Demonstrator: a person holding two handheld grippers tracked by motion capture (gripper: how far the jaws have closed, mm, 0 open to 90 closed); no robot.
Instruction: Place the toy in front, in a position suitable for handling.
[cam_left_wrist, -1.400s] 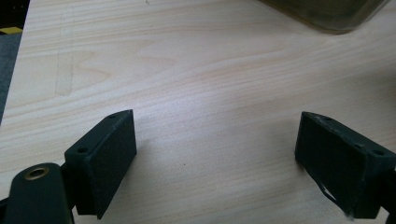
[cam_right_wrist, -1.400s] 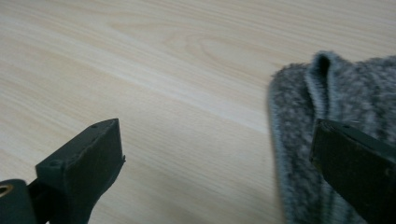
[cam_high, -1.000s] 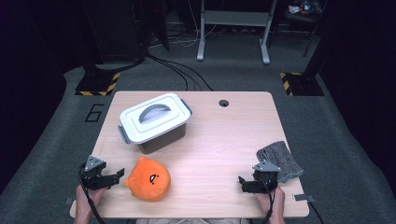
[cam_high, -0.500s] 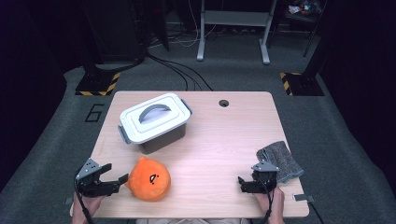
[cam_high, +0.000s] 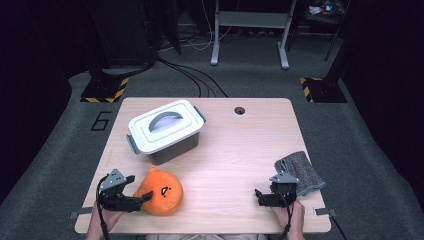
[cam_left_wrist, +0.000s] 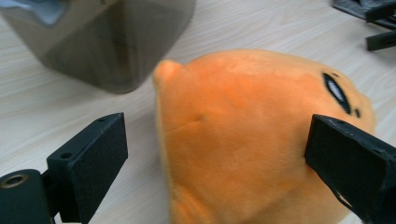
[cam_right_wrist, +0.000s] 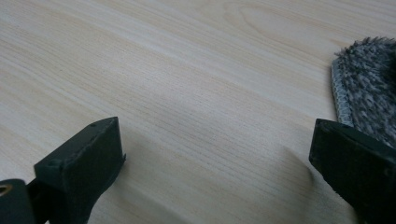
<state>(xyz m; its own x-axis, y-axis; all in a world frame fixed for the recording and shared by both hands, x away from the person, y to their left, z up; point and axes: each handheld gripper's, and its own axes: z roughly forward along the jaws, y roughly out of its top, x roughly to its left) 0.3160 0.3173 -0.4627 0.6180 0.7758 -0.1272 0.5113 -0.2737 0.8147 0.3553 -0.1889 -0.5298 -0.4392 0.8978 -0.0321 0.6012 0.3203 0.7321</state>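
Observation:
An orange plush toy (cam_high: 161, 191) with a small black face lies near the table's front left. My left gripper (cam_high: 137, 191) is open, its jaws reaching around the toy's left side. In the left gripper view the plush toy (cam_left_wrist: 252, 135) sits between the two black jaws of the left gripper (cam_left_wrist: 219, 161), neither visibly pressing in. A person's hand holds my right gripper (cam_high: 259, 197) at the front right; it is open and empty. In the right gripper view the right gripper (cam_right_wrist: 215, 168) spans bare wood.
A grey storage box with a white handled lid (cam_high: 166, 131) stands behind the plush, also seen as a dark box wall (cam_left_wrist: 112, 42). A grey cloth (cam_high: 300, 172) lies just right of my right gripper, and the cloth (cam_right_wrist: 369, 102) nears its right jaw.
My left gripper has slid right toward the plush, so its jaws now flank the toy. The right gripper has stayed put.

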